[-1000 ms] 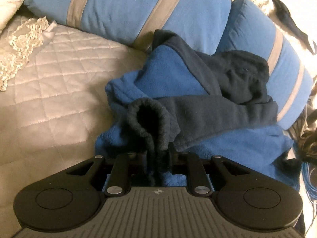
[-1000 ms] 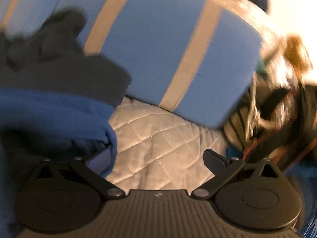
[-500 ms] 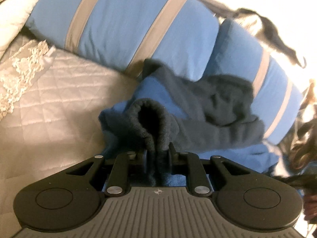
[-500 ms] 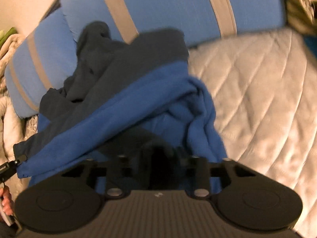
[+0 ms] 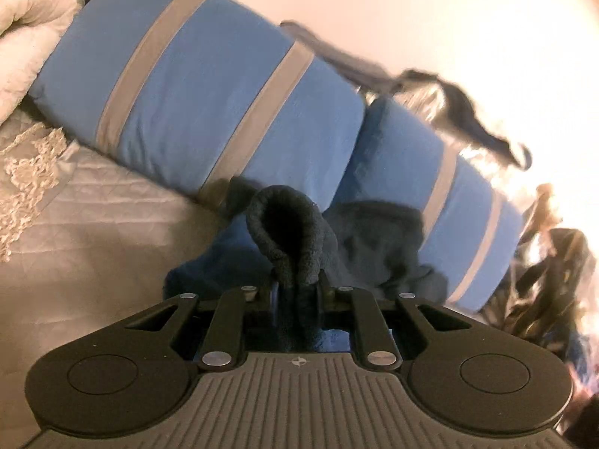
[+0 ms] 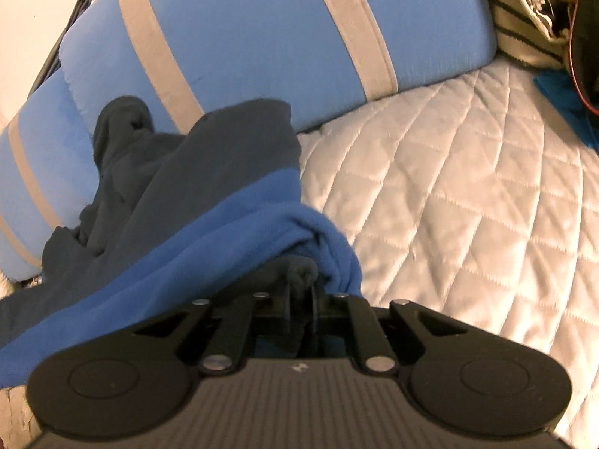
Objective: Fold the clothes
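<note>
— Left view?
— My left claw (image 5: 297, 292) pinches the fleece's dark cuff (image 5: 288, 232); the fleece (image 5: 374, 247) bunches ahead against the striped pillows (image 5: 209, 104).
— Right view?
— My right claw (image 6: 301, 299) grips another cuff, I think. The fleece trails leftward; open quilted bed (image 6: 449, 205) lies right.

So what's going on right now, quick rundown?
Left gripper shut on the fleece's dark cuff. Right gripper shut on fleece too. Fleece bunched on quilt, against striped pillows.
</note>
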A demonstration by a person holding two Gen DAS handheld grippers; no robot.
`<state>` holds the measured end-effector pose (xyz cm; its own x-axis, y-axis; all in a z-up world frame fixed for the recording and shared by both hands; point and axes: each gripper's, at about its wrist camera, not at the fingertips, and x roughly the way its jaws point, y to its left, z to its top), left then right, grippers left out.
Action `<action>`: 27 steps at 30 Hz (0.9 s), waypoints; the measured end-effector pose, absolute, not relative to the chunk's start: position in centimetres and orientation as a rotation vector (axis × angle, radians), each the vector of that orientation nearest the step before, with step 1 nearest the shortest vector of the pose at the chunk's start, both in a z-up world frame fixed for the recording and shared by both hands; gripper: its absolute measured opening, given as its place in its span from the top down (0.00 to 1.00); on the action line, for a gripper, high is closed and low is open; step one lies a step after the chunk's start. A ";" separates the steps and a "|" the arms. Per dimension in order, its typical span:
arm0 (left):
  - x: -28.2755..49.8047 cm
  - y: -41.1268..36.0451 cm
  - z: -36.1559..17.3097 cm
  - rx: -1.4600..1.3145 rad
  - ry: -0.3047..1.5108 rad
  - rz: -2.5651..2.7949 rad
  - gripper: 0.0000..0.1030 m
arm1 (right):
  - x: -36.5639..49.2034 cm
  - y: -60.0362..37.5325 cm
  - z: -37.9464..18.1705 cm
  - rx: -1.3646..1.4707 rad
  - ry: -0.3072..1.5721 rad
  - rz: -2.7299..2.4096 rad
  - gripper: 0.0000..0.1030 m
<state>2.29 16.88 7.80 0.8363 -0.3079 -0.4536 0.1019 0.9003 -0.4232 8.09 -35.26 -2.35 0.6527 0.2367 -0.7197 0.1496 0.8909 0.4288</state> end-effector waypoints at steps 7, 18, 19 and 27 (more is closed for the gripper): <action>4.6 17.0 3.3 -0.381 0.747 -0.160 0.82 | 8.6 -34.8 -3.0 0.448 0.872 0.022 0.88; 5.2 17.5 0.7 -0.377 0.801 -0.145 0.80 | 8.1 -35.0 -3.6 0.443 0.849 0.013 0.72; 5.1 17.3 1.0 -0.359 0.787 -0.141 0.81 | 8.1 -34.9 -3.4 0.437 0.838 0.016 0.81; 5.9 16.9 0.8 -0.262 0.805 -0.146 0.73 | 7.3 -35.5 -2.3 0.415 0.813 -0.019 0.51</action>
<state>5.88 16.91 0.79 0.6858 -0.2278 -0.6913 0.0296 0.9577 -0.2861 7.30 -35.54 -2.29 0.6916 0.1410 -0.7083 0.1734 0.9196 0.3524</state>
